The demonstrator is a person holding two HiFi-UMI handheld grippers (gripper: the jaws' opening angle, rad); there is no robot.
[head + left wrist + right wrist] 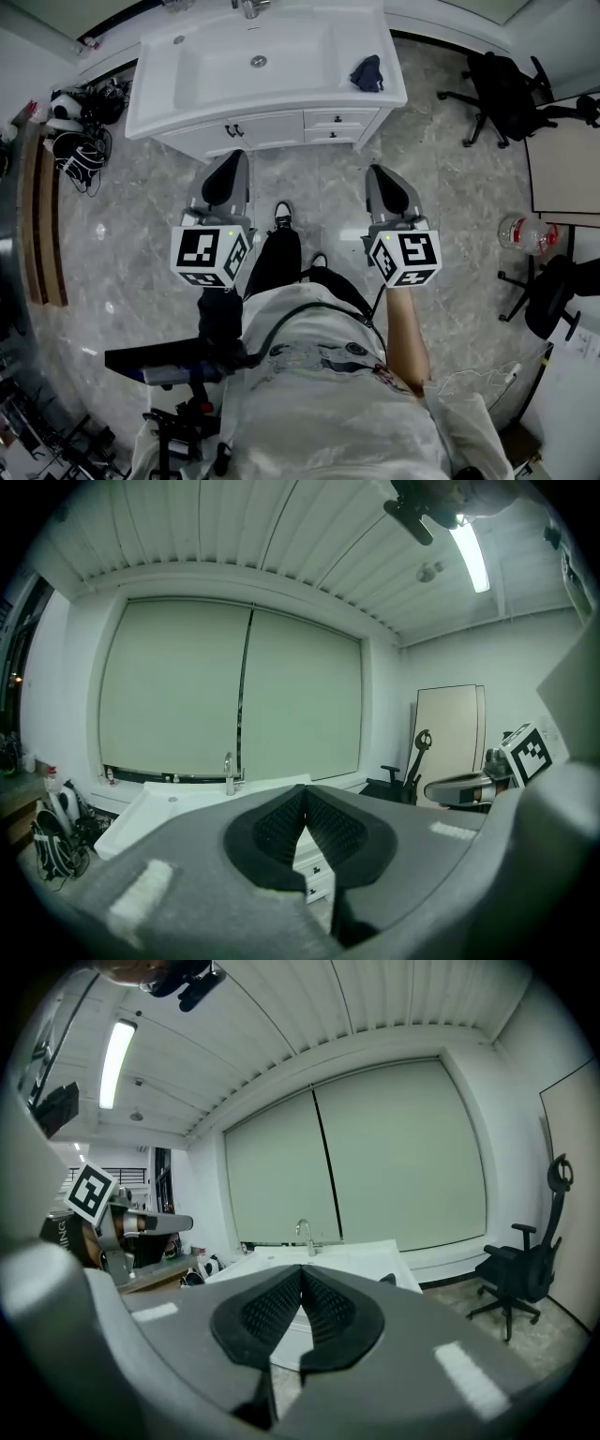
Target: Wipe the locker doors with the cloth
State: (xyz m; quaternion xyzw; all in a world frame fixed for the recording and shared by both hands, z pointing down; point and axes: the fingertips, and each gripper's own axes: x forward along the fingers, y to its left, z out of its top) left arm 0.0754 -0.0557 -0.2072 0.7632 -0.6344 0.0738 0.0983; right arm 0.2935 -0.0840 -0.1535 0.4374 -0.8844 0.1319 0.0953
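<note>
In the head view, a white sink unit (281, 103) is seen along the upper middle of the frame. The dark blue cloth (367, 73) is found bunched on the white worktop (361, 33), right of the basin (234, 61) and near the unit's right edge. It is touched by neither tool. Below the worktop, the cabinet doors (258, 128) with their two small dark handles are seen closed, with drawers (339, 119) to their right.

The left tool (232, 157) is held at the centre left of the frame and the right tool (378, 171) at the centre right. Both are pointed towards the sink unit and kept well apart from it, over the grey marble floor (141, 244).

In the left gripper view the ribbed black pads are seen clenched, meeting at their tips, and nothing is held between them. The same is shown in the right gripper view: the jaws are pressed together and empty.

A clear plastic bottle (525, 232) is seen lying on the floor at the right edge, and a black office chair (502, 94) is placed at the upper right.
</note>
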